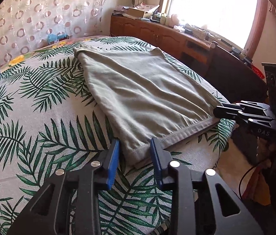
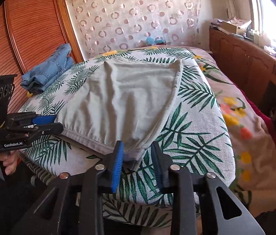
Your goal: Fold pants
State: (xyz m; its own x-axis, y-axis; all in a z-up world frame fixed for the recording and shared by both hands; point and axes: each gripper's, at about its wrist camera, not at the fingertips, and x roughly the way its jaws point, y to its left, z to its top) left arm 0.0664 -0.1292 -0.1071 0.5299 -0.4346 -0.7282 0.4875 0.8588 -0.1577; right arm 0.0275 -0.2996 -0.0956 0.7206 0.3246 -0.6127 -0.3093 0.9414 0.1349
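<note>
The pale grey-green pants [image 1: 138, 90] lie folded flat on the leaf-print bed cover [image 1: 46, 101], waistband along the near edge. My left gripper [image 1: 135, 148] is open, its blue pads either side of the waistband's left corner. My right gripper [image 2: 137, 152] is open around the waistband's right corner. In the right wrist view the pants [image 2: 122, 98] spread away from me, and the left gripper [image 2: 54, 124] shows at the far left by the other corner. In the left wrist view the right gripper [image 1: 216, 111] shows at the right corner.
Folded blue jeans [image 2: 48, 70] lie at the bed's far left. A wooden cabinet [image 1: 157, 33] with clutter runs under the bright window. A ringed curtain hangs behind the bed. A wooden wardrobe [image 2: 20, 29] stands at left.
</note>
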